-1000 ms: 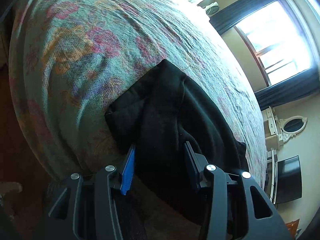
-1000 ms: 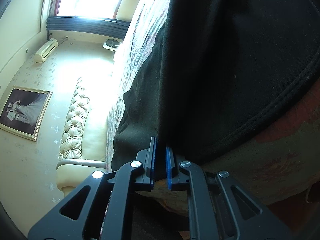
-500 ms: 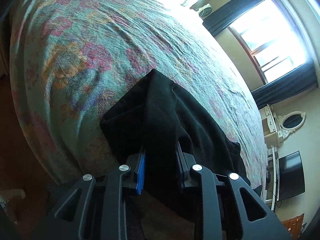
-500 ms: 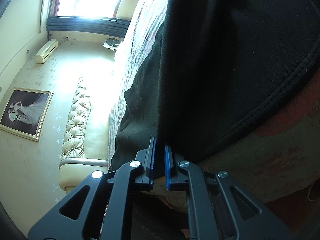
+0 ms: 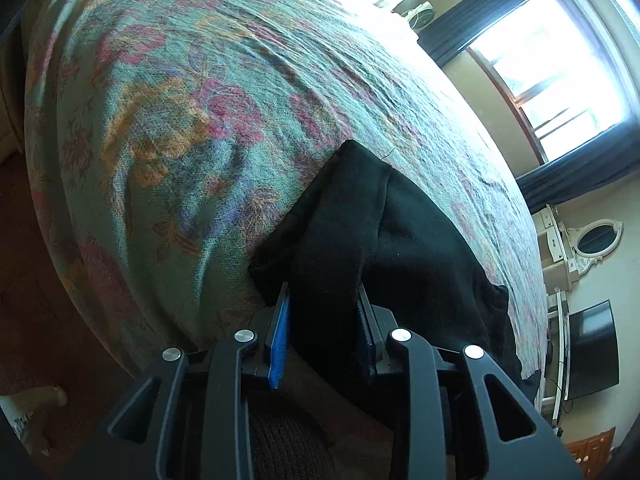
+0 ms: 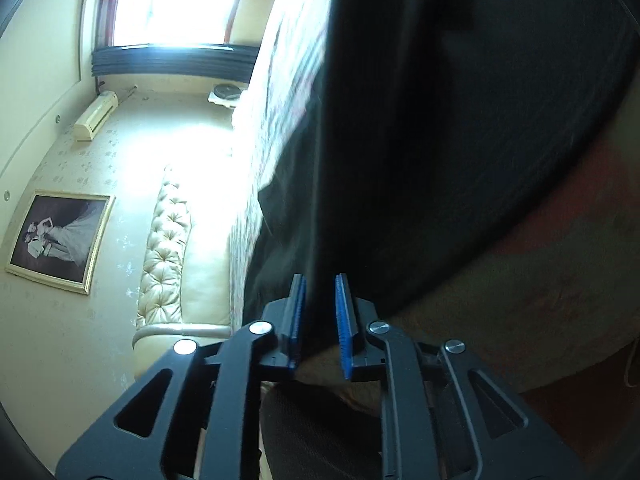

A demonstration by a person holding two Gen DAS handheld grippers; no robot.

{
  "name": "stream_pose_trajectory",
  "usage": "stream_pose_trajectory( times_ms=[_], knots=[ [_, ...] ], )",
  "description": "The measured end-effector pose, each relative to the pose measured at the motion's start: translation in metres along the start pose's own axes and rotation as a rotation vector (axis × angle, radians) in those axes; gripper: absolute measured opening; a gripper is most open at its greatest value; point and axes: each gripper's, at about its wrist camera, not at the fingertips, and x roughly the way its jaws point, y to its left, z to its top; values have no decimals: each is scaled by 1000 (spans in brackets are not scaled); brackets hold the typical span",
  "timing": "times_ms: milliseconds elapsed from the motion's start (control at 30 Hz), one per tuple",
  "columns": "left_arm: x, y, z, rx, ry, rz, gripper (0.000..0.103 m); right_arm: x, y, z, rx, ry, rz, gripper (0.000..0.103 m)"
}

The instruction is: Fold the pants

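Black pants (image 5: 400, 240) lie bunched near the edge of a bed with a floral green and pink cover (image 5: 180, 120). My left gripper (image 5: 322, 292) has a thick fold of the pants filling the gap between its blue pads. Its jaws are opening slightly, but the cloth still touches both pads. In the right wrist view the pants (image 6: 460, 120) fill the upper right, blurred by motion. My right gripper (image 6: 319, 280) is opening: its pads stand apart, and a thin edge of the black cloth hangs loose between them.
The bed edge drops to a dark wooden floor (image 5: 24, 280) on the left. A bright window (image 5: 560, 60), a mirror dresser (image 5: 596, 236) and a television (image 5: 592, 348) stand beyond the bed. A tufted cream headboard (image 6: 168, 248) and a framed picture (image 6: 60, 240) are on the wall side.
The left gripper closed from wide open onto a fold of the pants, then eased slightly. The right gripper, shut on the pants' edge before, has parted its pads and shifted a little.
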Motion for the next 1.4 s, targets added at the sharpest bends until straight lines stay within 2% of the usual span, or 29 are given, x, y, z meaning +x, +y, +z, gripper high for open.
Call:
stream_pose_trajectory(
  times_ms=[33,67,133,200,300,333,367,400,500,600,667,700,767,800,833,867,900,967,1133,1267,1400],
  knots=[
    [-4,1,-1,4,5,-9,39,-17,6,16,-4,-67,6,39],
    [-9,3,-3,5,15,-14,42,-36,10,36,-8,-143,5,42],
    [-20,8,-7,10,13,-9,43,-77,9,80,17,-304,-10,43],
    [-32,8,-12,45,-22,23,43,-109,0,129,51,-415,-40,47],
    [-46,-8,-17,113,-80,14,44,-135,-19,194,77,-519,-141,49],
    [-47,-18,-17,133,-93,0,56,-139,-28,213,101,-535,-162,53],
    [-48,-27,-19,152,-102,-24,72,-140,-38,230,130,-544,-167,53],
    [-48,-37,-21,171,-107,-52,78,-141,-47,243,163,-567,-189,53],
    [-40,-70,-31,230,-74,-112,85,-132,-73,279,215,-547,-214,54],
    [-23,-96,-45,253,-25,-131,86,-113,-88,302,233,-493,-264,54],
    [-7,-109,-56,254,24,-130,86,-106,-84,310,224,-502,-284,57],
    [1,-116,-62,252,49,-133,86,-103,-82,315,210,-494,-291,64],
    [16,-128,-75,262,105,-143,86,-92,-72,323,146,-469,-326,63],
    [25,-135,-83,272,133,-151,86,-87,-70,325,122,-457,-342,54],
    [32,-143,-91,291,157,-153,86,-84,-70,326,115,-449,-348,35],
    [39,-153,-100,321,170,-140,86,-81,-74,328,121,-433,-327,18],
    [41,-162,-108,355,171,-128,86,-79,-78,329,139,-415,-278,6],
    [46,-182,-122,425,186,-165,86,-88,-81,325,144,-442,-215,6],
    [45,-228,-157,547,207,-271,86,-126,-31,303,-20,-461,-129,6],
    [50,-256,-182,618,255,-329,86,-175,-1,281,-117,-483,-107,6],
    [59,-271,-198,633,294,-361,86,-212,-22,254,-117,-473,-141,6]
  ],
)
